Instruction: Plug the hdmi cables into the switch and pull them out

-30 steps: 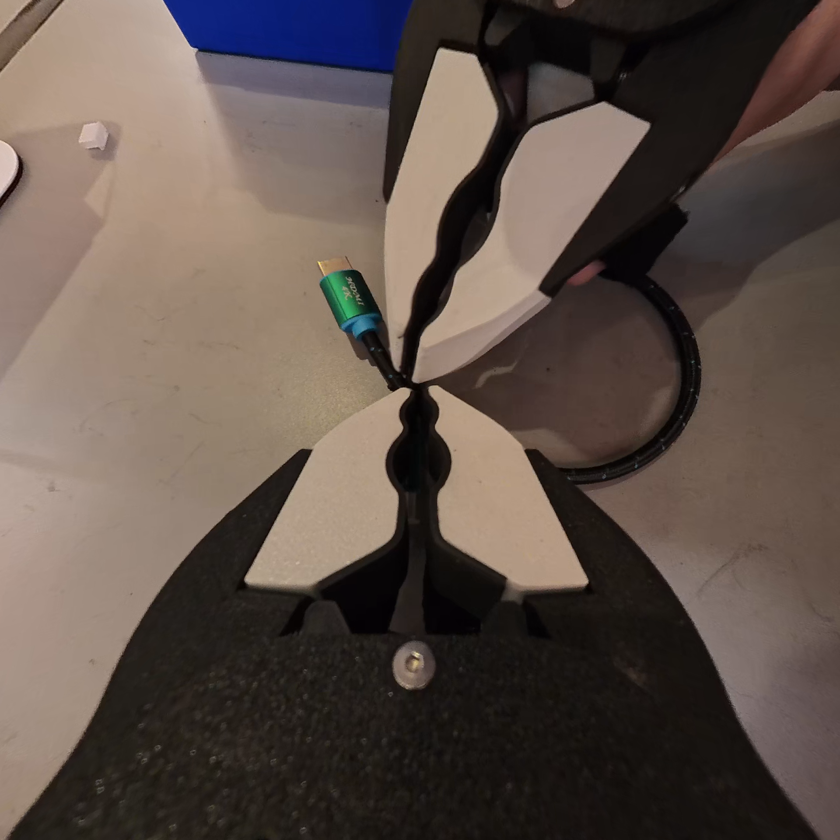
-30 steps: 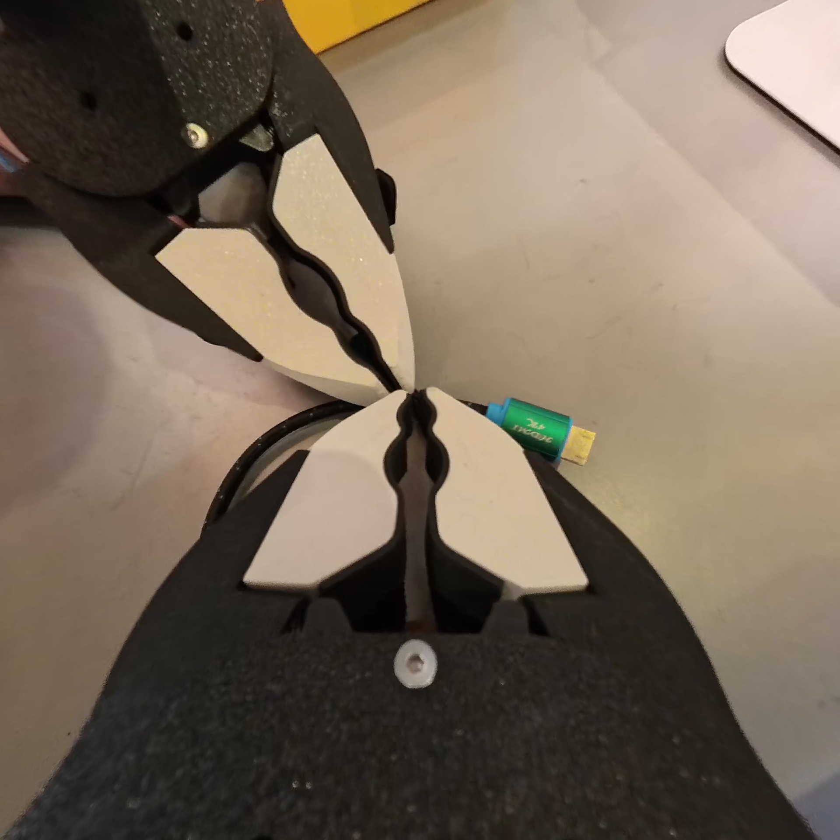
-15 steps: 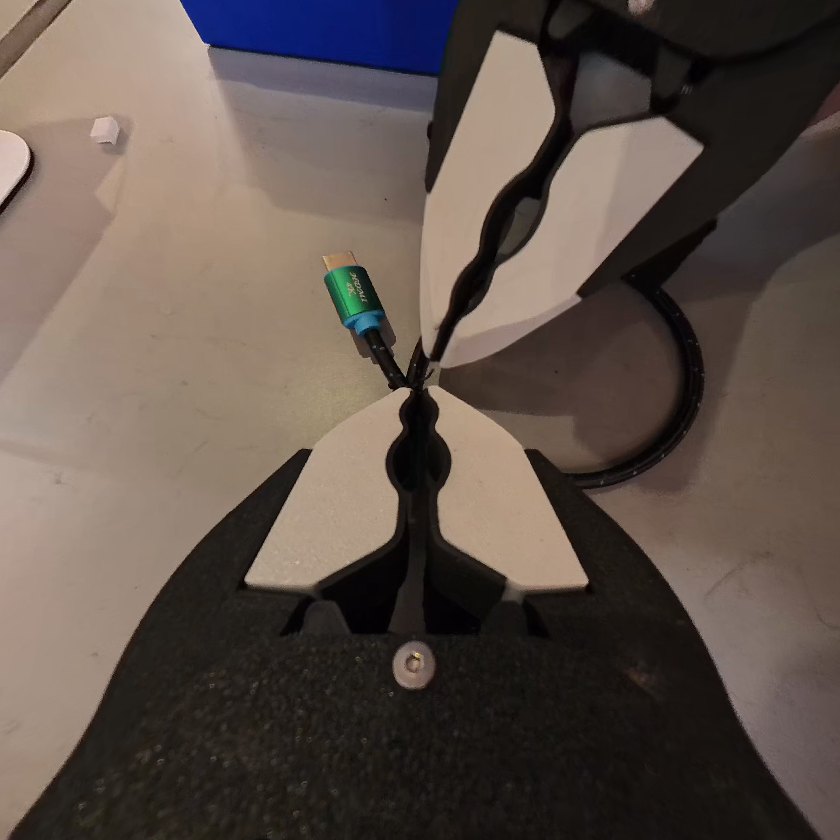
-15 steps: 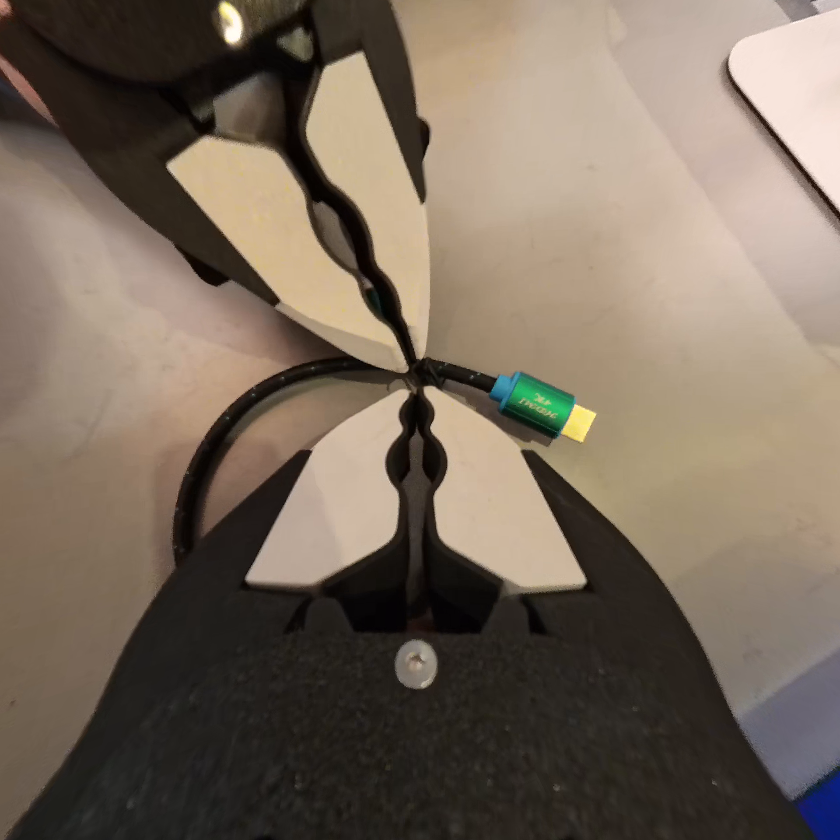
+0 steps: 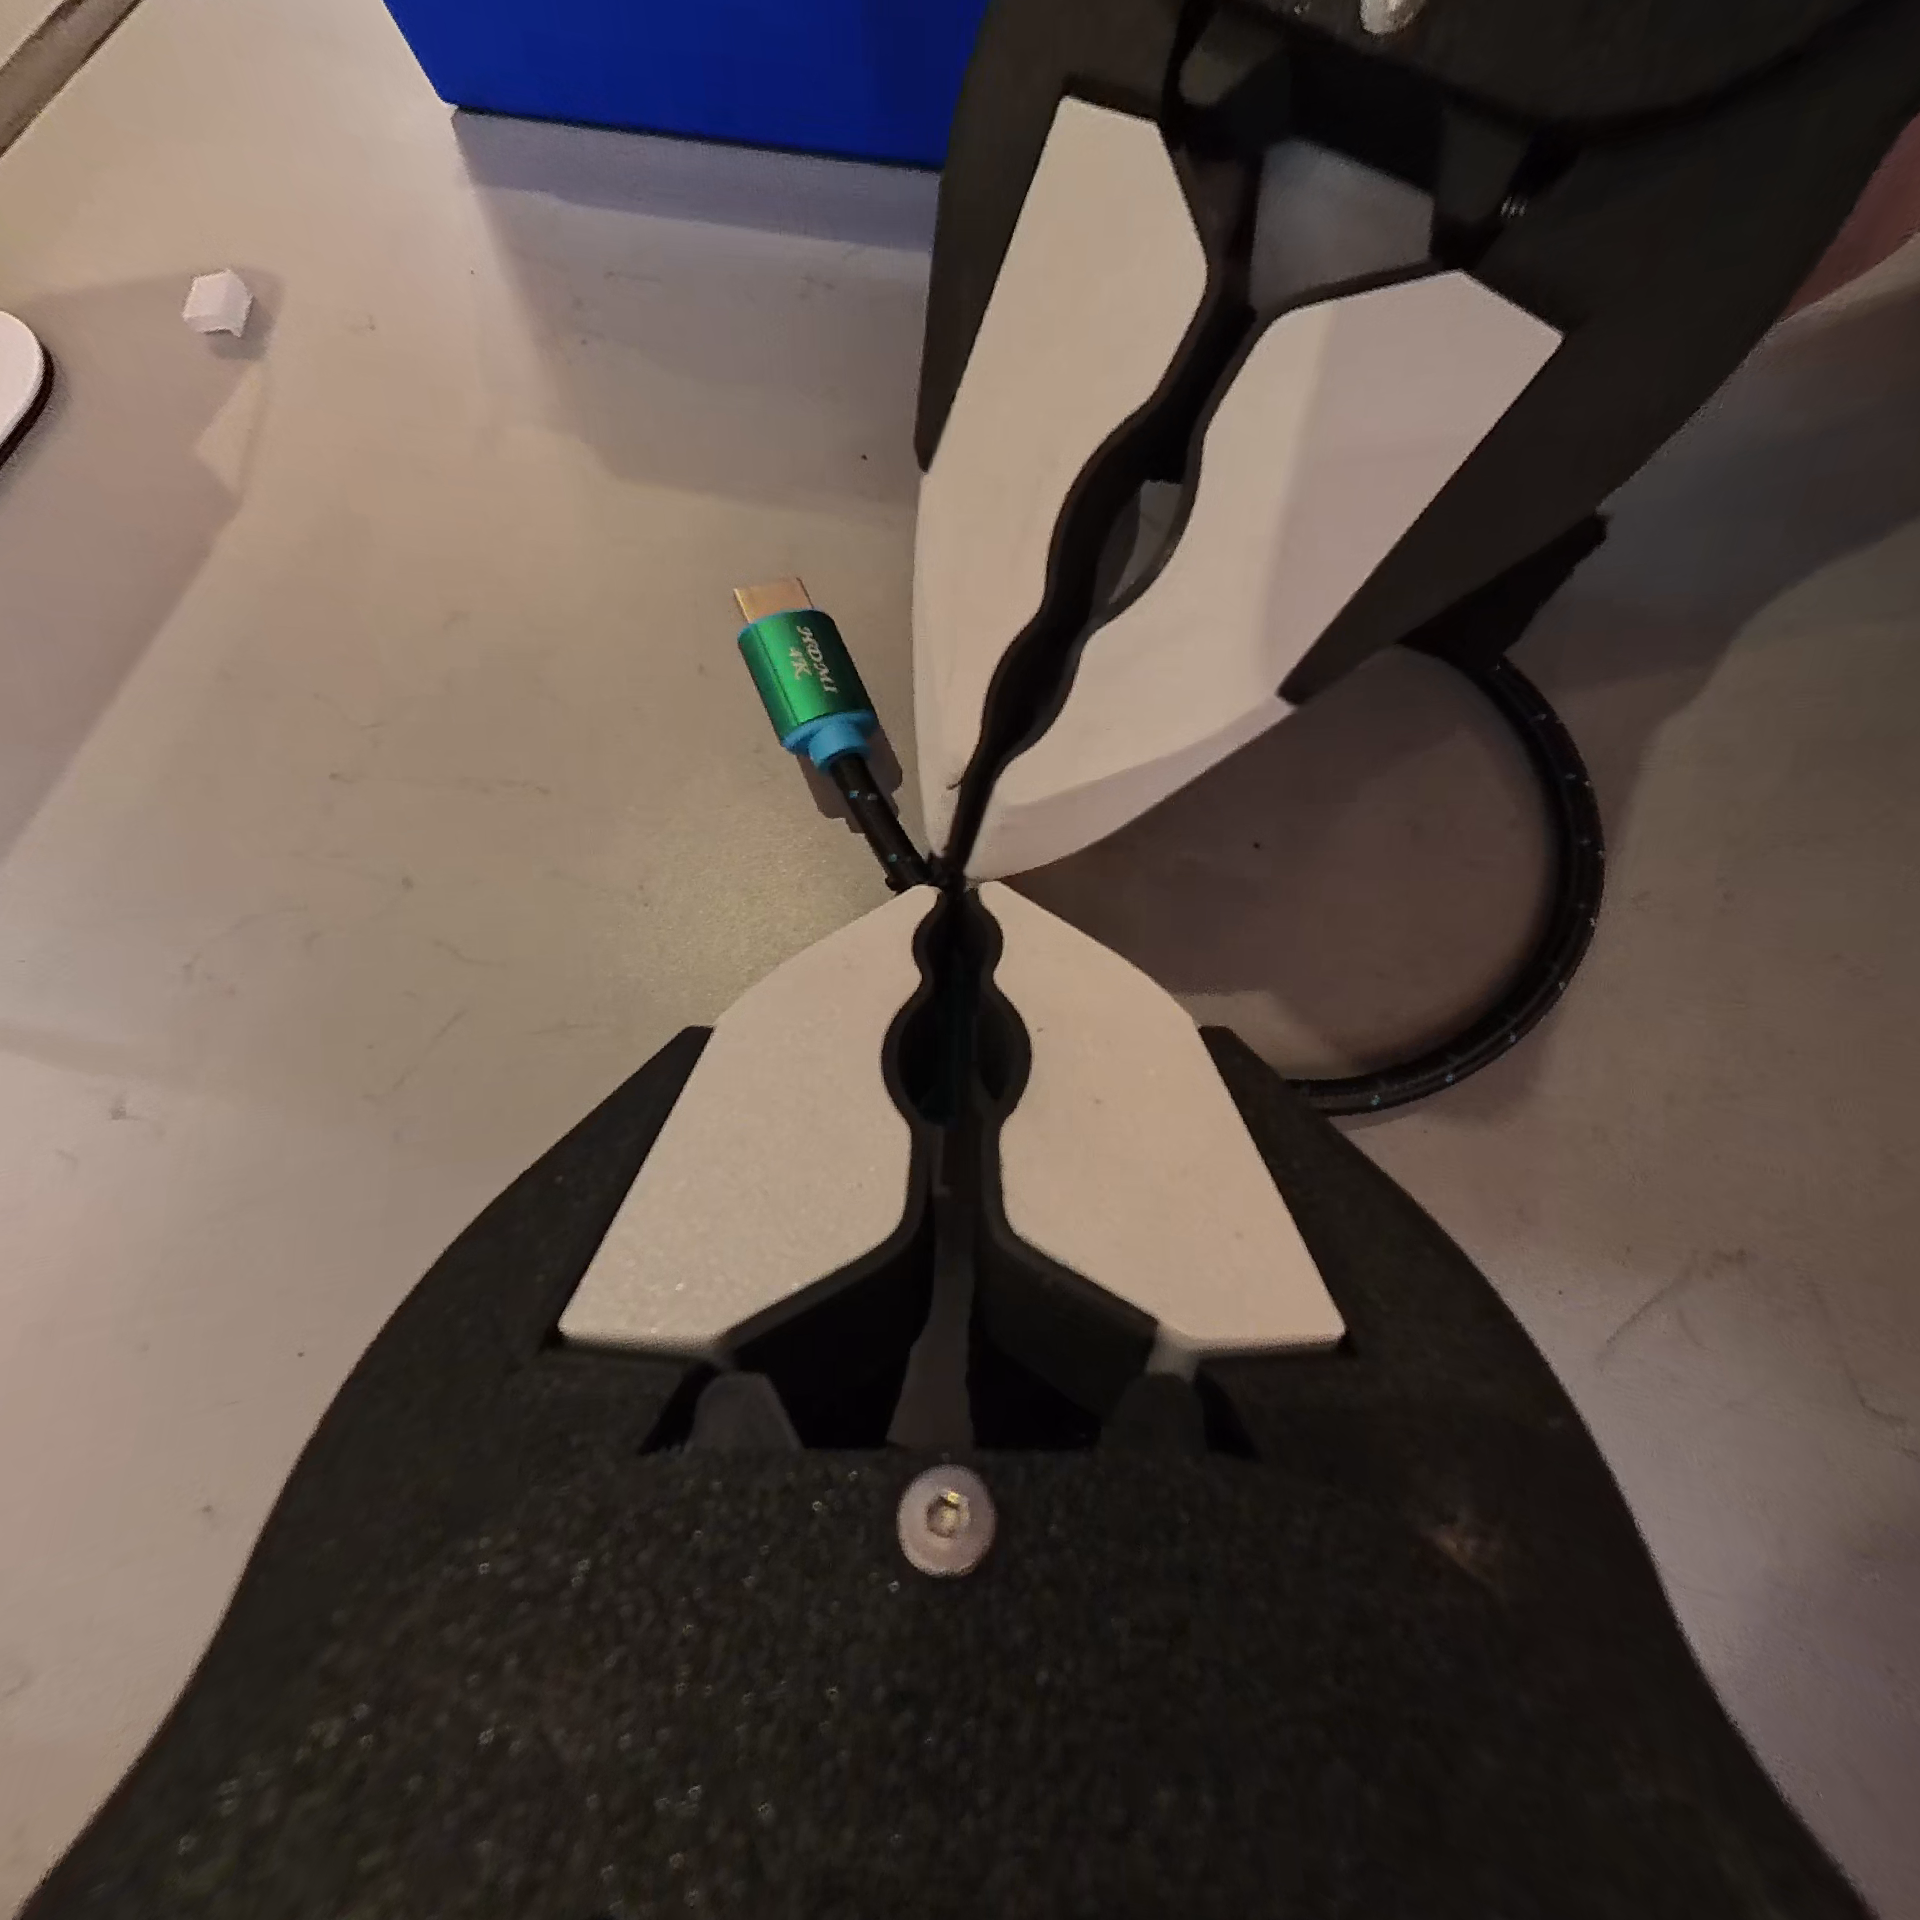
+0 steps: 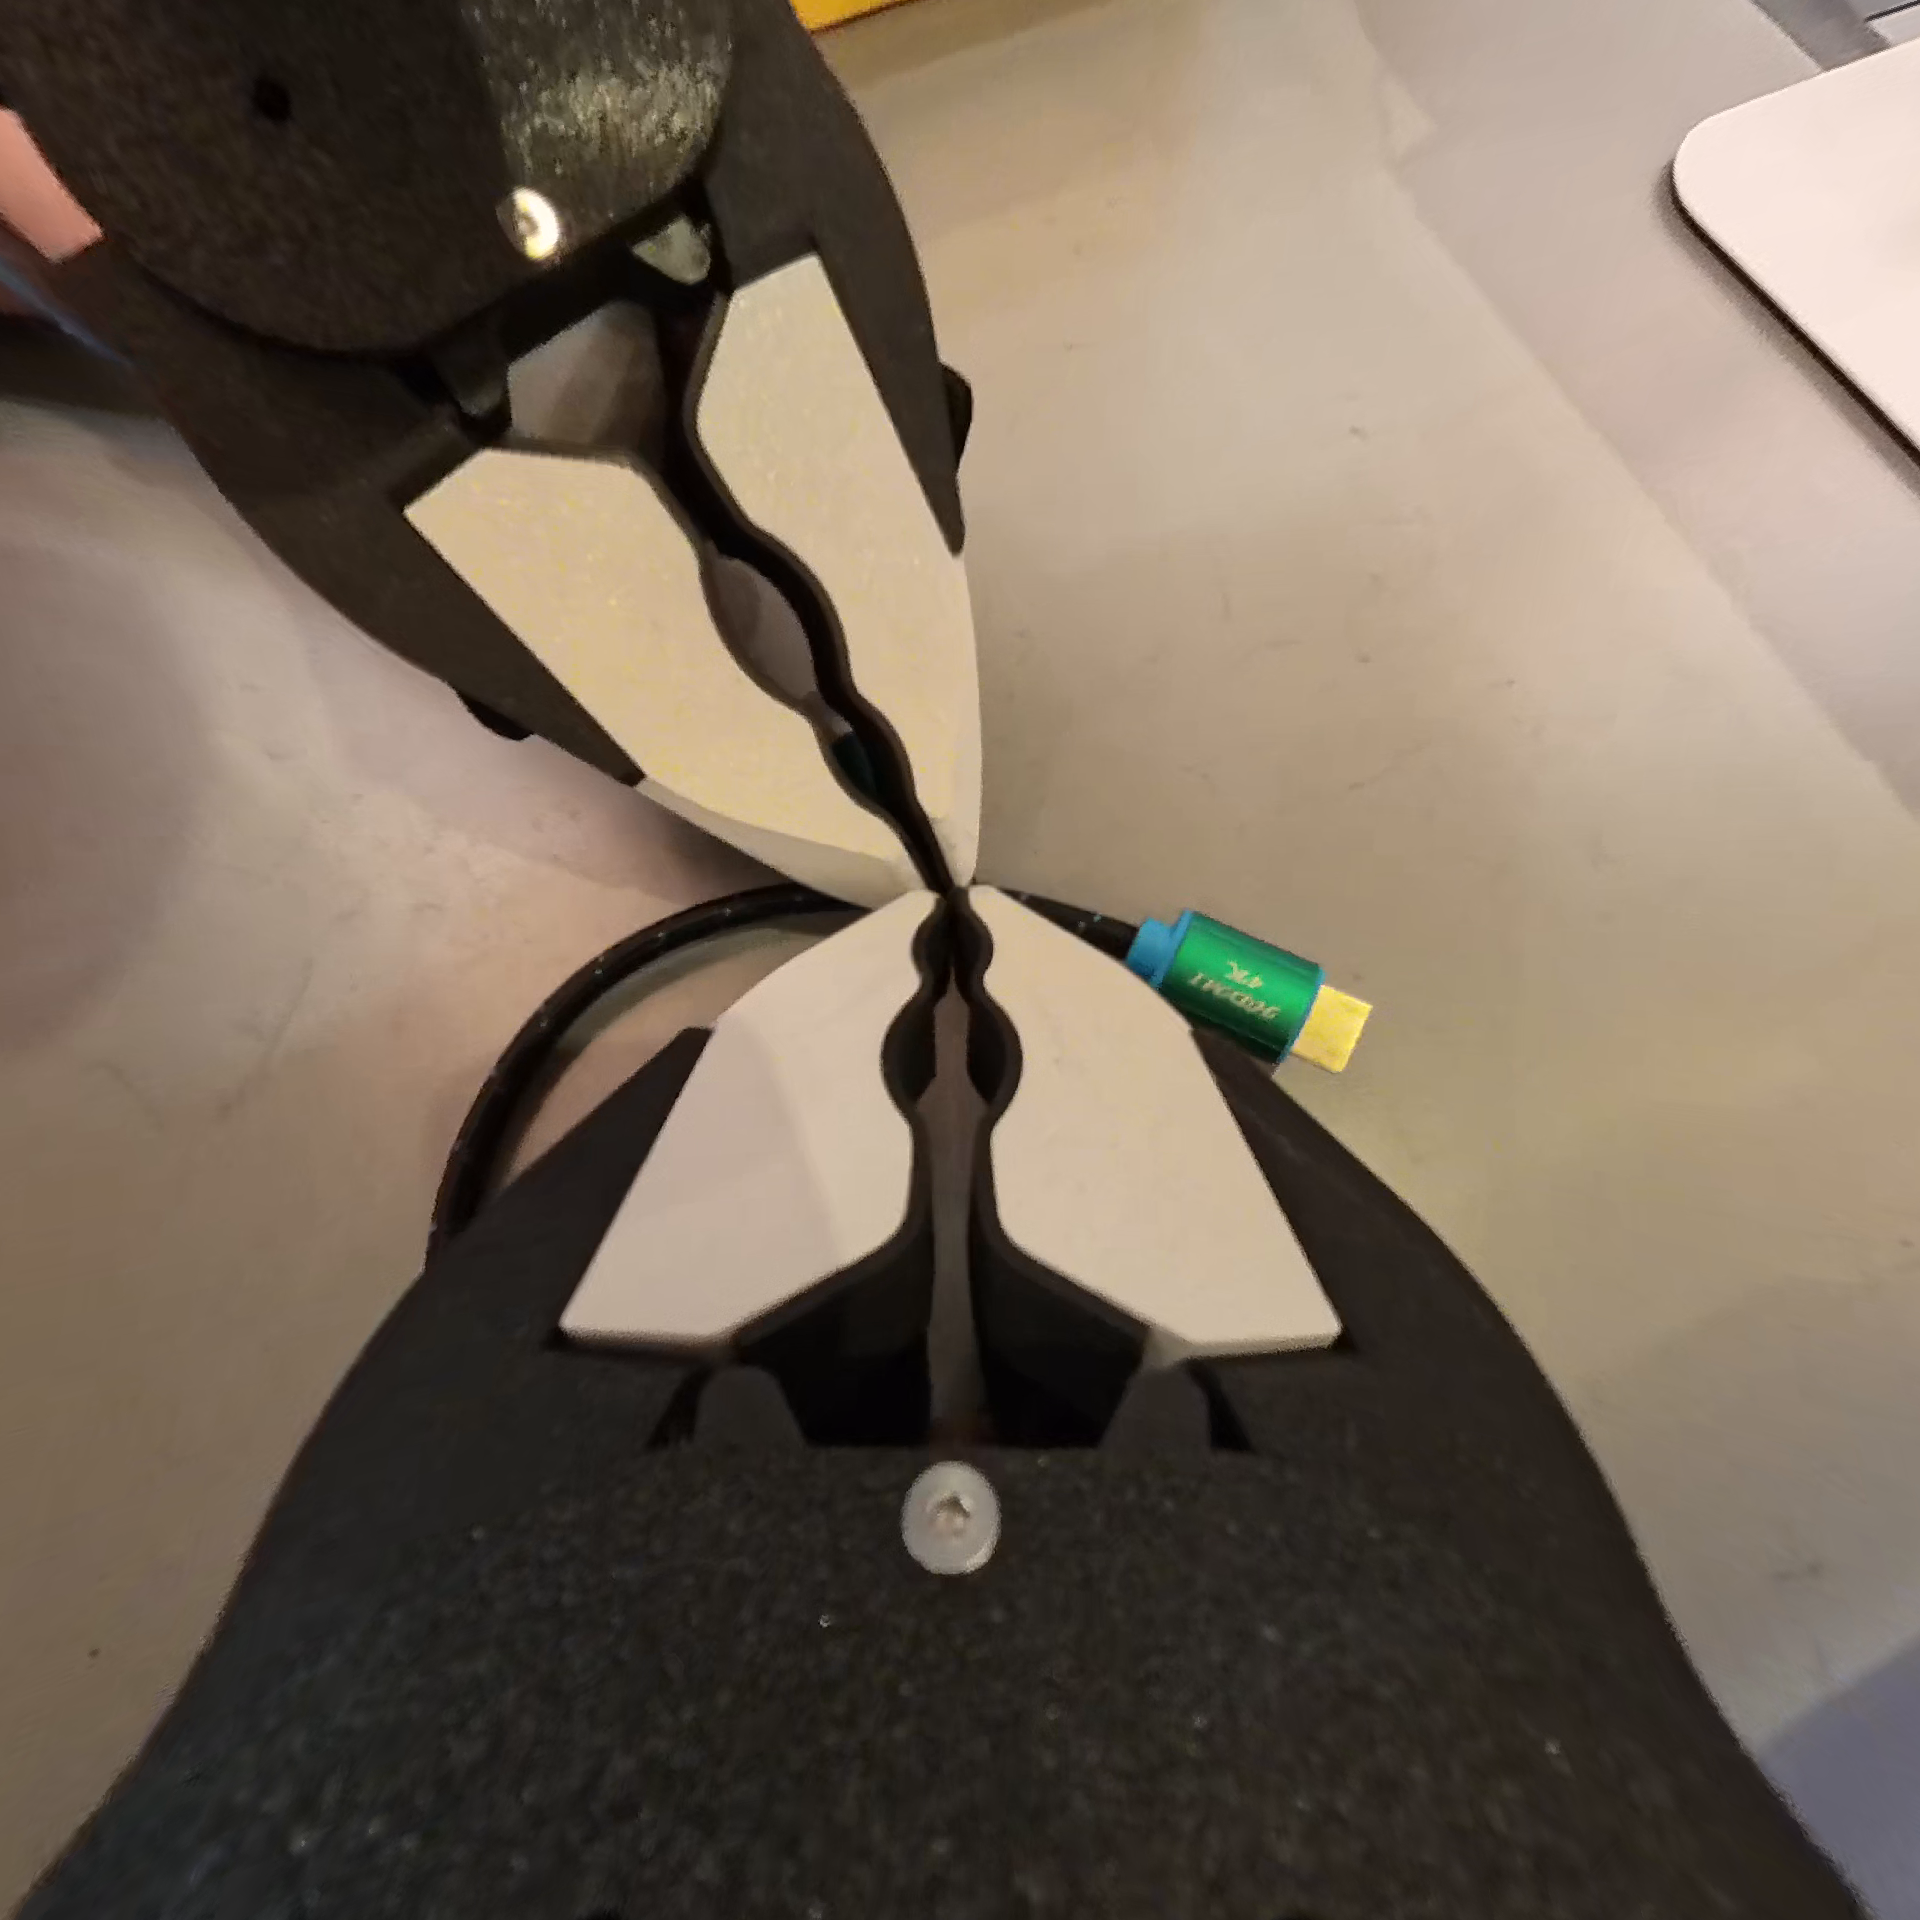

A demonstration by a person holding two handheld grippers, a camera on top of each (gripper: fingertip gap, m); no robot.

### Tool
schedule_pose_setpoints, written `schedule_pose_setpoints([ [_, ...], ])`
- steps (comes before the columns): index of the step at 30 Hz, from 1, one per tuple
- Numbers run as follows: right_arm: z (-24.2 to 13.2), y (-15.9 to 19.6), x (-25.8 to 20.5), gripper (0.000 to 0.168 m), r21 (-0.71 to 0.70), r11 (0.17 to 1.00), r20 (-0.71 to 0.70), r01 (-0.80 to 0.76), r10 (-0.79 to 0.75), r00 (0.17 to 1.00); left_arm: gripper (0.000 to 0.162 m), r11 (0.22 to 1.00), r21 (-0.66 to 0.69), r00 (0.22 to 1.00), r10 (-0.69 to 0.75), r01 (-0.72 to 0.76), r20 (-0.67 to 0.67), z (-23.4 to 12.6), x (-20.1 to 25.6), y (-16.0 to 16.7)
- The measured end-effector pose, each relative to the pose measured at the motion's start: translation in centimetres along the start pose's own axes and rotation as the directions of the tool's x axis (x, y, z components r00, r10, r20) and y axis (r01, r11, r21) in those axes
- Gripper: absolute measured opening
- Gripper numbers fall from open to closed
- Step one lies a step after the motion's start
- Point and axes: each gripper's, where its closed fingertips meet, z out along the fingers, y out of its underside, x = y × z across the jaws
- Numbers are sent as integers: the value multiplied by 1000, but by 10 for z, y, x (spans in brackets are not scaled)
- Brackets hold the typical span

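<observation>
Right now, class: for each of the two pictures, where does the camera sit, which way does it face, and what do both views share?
Left wrist view: on the left gripper, facing along its shut fingers across the grey table; the right gripper comes in from above.
Right wrist view: on the right gripper, facing along its shut fingers; the left gripper comes in from upper left.
Shared: the black braided cable, pinched at both tips, its green HDMI plug free.

The desk (image 5: 436,935) is grey and has small scuffs. A black cable (image 5: 1558,914) lies on it in a loop. The green plug (image 5: 805,681) at the cable's end has a gold tip; you cannot tell if it touches the desk. A tiny white block (image 5: 216,303) sits far off to one side. A blue box (image 5: 686,73) stands at the back. A white flat thing (image 6: 1818,229) lies near the desk's edge.
</observation>
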Motion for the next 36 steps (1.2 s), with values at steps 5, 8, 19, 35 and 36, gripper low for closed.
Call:
schedule_pose_setpoints([
  [5,3,-5,5,0,3,999,-19,-33,33,999,2,1000,0,1000,7,-7,11,0,0,0],
  [8,3,-4,7,0,8,997,-1,-82,82,997,2,1000,0,1000,-3,3,7,0,-1,0],
  [19,0,8,9,8,-18,997,-8,79,-79,997,2,1000,0,1000,4,-4,2,0,1,0],
  [35,-1,-1,-6,0,8,987,6,162,-162,987,2,1000,0,1000,1,-1,0,0,1,0],
  [36,-2,-1,-5,0,15,986,-3,165,-165,986,2,1000,0,1000,3,-3,1,0,1,0],
])
